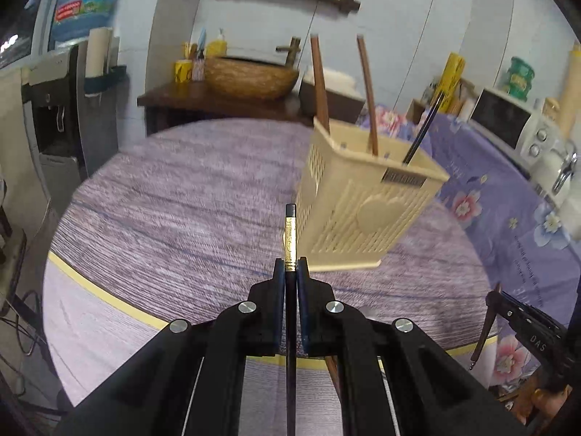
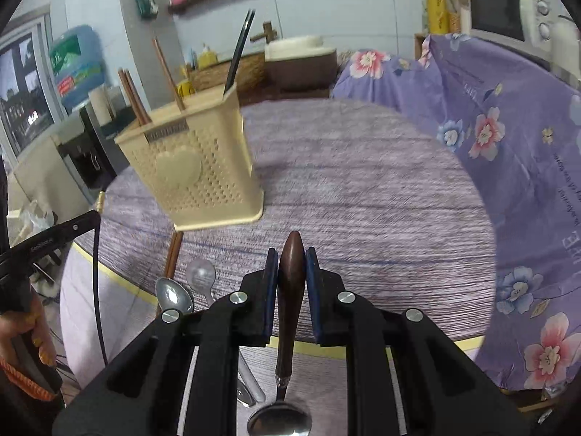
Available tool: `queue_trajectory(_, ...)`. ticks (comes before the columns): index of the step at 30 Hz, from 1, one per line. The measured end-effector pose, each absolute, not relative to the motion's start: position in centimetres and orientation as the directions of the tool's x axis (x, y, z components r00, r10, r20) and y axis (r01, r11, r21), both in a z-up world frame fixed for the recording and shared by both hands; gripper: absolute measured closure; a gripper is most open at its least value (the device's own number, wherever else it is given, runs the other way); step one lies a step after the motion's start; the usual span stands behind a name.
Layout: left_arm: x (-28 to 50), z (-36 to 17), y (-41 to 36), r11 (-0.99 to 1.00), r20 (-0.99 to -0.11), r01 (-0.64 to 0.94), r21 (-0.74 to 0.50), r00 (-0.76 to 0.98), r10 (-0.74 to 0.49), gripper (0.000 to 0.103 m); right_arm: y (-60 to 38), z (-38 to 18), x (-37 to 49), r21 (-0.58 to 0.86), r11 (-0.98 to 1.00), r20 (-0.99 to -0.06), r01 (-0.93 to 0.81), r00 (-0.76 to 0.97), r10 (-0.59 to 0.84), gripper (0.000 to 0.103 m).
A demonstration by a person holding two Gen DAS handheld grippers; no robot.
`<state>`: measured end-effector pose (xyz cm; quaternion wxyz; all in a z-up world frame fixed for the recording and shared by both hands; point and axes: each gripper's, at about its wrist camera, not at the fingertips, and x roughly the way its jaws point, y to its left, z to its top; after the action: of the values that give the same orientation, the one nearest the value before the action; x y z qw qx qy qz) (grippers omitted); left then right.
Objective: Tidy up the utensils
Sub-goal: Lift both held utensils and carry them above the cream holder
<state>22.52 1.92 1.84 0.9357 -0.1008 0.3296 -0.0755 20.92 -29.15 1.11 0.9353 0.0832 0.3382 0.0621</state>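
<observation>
A cream perforated utensil holder [image 1: 366, 200] stands on the round table; it also shows in the right wrist view [image 2: 198, 170]. Brown chopsticks [image 1: 366, 94] and a black chopstick [image 1: 425, 127] stand in it. My left gripper [image 1: 290, 269] is shut on a black chopstick with a gold band [image 1: 290, 232], just in front of the holder. My right gripper [image 2: 292, 258] is shut on the brown wooden handle of a spoon [image 2: 290, 290], whose metal bowl [image 2: 279, 421] hangs below. The left gripper shows at the left edge of the right wrist view [image 2: 97, 206].
A metal spoon [image 2: 173, 296], a clear plastic spoon [image 2: 201, 276] and brown chopsticks [image 2: 172, 258] lie on the table [image 2: 363, 189] near its front edge. A floral purple cloth [image 2: 508, 127] covers the counter at right, with a microwave [image 2: 508, 11]. A sink cabinet [image 1: 225, 98] stands behind.
</observation>
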Motion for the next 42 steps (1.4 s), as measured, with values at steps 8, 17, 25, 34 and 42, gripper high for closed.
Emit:
queue_trajectory(8,20.3,5.7,2.3,0.965,-0.498,0.098,-0.243,0.841,-0.21,0.095,-30.8,4.2,18.9,0.232,0.969,-0.546,-0.08,0.814,0.198,0.087)
queue_trajectory(17,19.7,6.4,2.7,0.965,-0.47,0.109,-0.239,0.856,-0.213,0.095,-30.7,5.4,18.3,0.234,0.967,-0.519,-0.106,0.827,0.216,0.087)
queue_trajectory(25,20.0,6.7,3.0,0.962,-0.46,0.112,-0.249,0.86,-0.22,0.095,-29.9,6.6,19.0,0.212,0.969,-0.502,-0.126,0.836,0.219,0.087)
queue_trajectory(34,20.4,8.7,3.2,0.953,-0.429,0.146,-0.265,0.868,-0.252,0.095,-29.5,8.6,20.5,0.228,0.958,-0.485,-0.175,0.833,0.268,0.087)
queue_trajectory(42,22.1,15.9,2.4,0.932,-0.338,0.245,-0.266,0.882,-0.328,0.095,-27.4,15.3,24.2,0.195,0.948,-0.4,-0.252,0.862,0.311,0.087)
